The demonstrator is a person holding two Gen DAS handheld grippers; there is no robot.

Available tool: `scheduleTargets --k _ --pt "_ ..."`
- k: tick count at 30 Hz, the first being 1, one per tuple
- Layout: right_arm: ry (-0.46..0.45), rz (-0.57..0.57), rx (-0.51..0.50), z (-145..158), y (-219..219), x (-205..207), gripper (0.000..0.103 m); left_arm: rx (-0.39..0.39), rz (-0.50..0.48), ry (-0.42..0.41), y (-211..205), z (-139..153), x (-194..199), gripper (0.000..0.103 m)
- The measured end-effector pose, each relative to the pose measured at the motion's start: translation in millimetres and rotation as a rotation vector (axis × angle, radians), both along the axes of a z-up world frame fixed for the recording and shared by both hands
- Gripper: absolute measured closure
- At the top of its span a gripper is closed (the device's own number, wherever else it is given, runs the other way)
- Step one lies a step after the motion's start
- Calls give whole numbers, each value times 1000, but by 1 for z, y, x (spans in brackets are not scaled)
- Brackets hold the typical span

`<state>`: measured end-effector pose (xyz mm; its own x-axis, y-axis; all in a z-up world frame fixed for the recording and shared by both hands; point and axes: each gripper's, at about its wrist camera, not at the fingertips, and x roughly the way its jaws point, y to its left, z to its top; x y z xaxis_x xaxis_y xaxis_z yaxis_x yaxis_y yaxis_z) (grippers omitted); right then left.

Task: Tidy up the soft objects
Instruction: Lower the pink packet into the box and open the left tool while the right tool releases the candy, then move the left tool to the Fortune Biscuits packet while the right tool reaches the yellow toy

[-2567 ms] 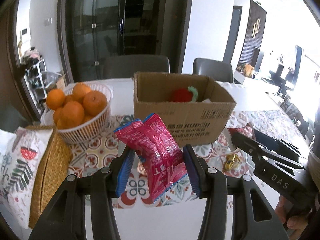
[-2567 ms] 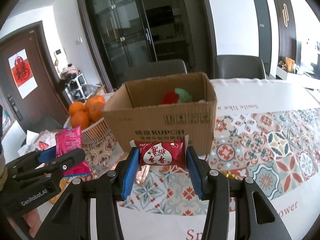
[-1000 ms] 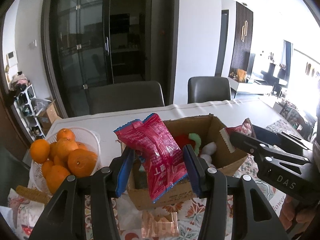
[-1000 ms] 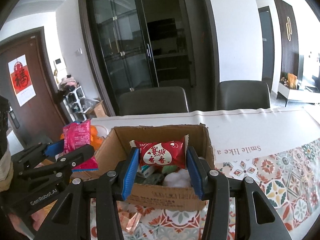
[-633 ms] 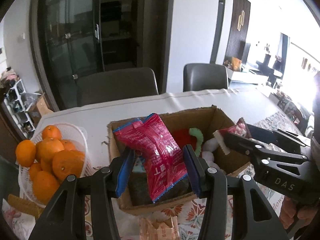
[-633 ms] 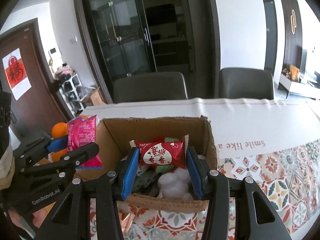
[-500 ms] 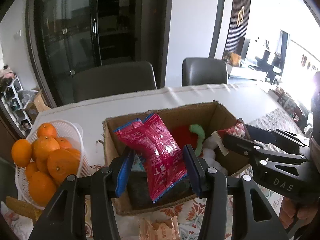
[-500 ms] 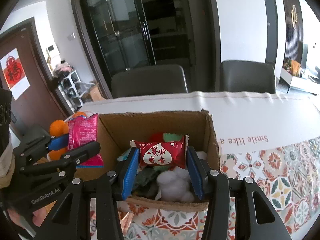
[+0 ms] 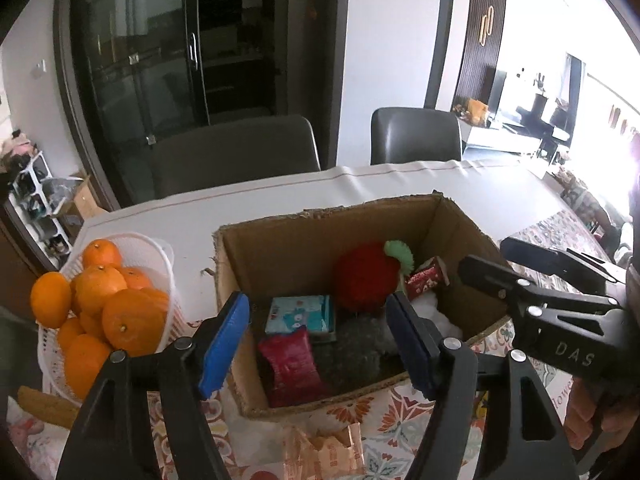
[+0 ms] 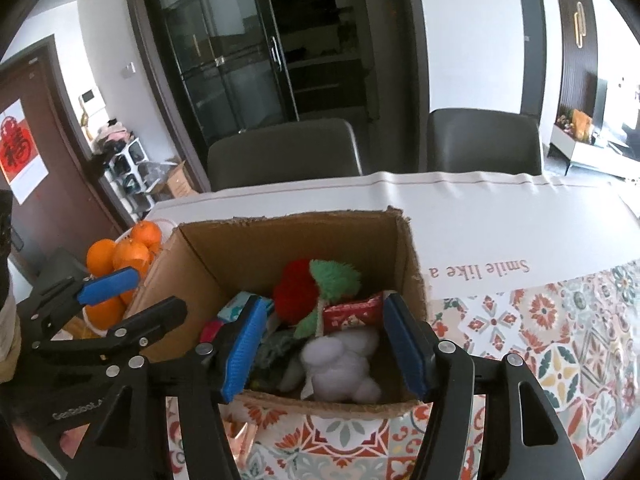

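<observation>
Lying in box: crinkly magenta foil snack packet [image 9: 294, 364], lower centre of brown cardboard box [image 9: 320, 236]; light, slippery; best pinched across its flat middle.
Left gripper [image 9: 320, 340]: jaws just opened, empty.
Right gripper [image 10: 324, 344]: jaws just opened, red sweet wrapper [image 10: 352, 312] dropped.

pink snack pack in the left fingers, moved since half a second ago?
Yes. The pink snack pack has dropped out of the left gripper, whose jaws have just been opening, and lies inside the cardboard box, beside the blue packet.

Brown cardboard box [image 9: 460, 236]; red plush ball [image 9: 366, 274]; white plush toy [image 10: 340, 364]; pink-red snack packet [image 9: 290, 366]; oranges [image 9: 132, 322] in white basket [image 9: 160, 256]; floral-tiled tablecloth [image 10: 560, 340].
</observation>
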<state>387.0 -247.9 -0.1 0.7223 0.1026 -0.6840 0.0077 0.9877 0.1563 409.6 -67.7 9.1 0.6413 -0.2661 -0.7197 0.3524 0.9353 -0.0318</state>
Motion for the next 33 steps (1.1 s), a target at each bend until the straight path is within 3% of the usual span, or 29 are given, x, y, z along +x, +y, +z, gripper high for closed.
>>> scheduleTargets --k 9,18,25,33 --pt "-39 -65 -42 18 -5 -27 32 3 32 -23 2 13 -27 28" --pt "-33 -148 -97 27 -13 -58 23 43 64 -53 1 18 -57 17" --pt "9 -220 -95 15 -17 -82 21 66 92 -52 4 12 -76 13" --pt "-24 -350 -64 -9 -20 -116 21 47 113 -66 14 -12 -105 10"
